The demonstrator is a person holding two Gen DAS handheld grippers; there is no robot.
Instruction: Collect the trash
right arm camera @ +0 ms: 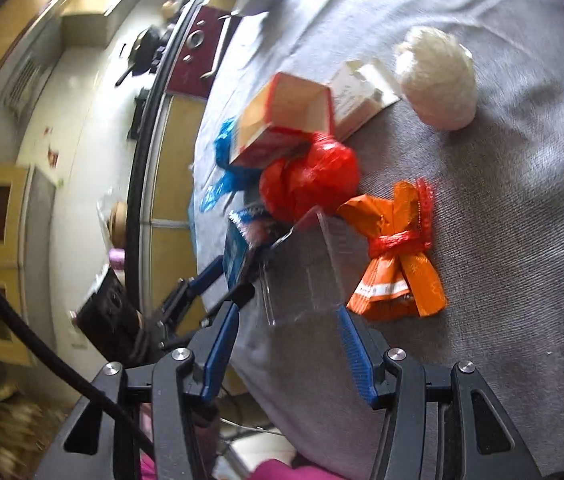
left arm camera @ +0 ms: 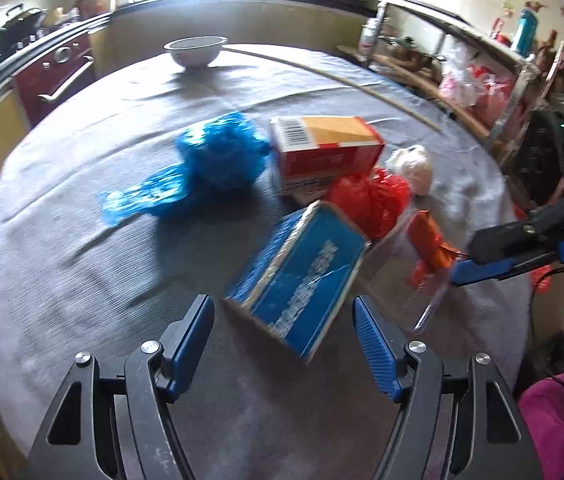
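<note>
Left claw (left arm camera: 283,330) open before blue box (left arm camera: 297,276).

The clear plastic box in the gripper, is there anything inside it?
The clear plastic box, held between the right gripper fingers, looks empty: the grey tablecloth shows through its walls. Its far corner is hidden against the red plastic bag, so that part is uncertain.

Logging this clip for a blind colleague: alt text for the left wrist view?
Open left tongs hover over a tilted blue box on a grey-clothed table, among an orange-red box, blue bag and red bag.
</note>
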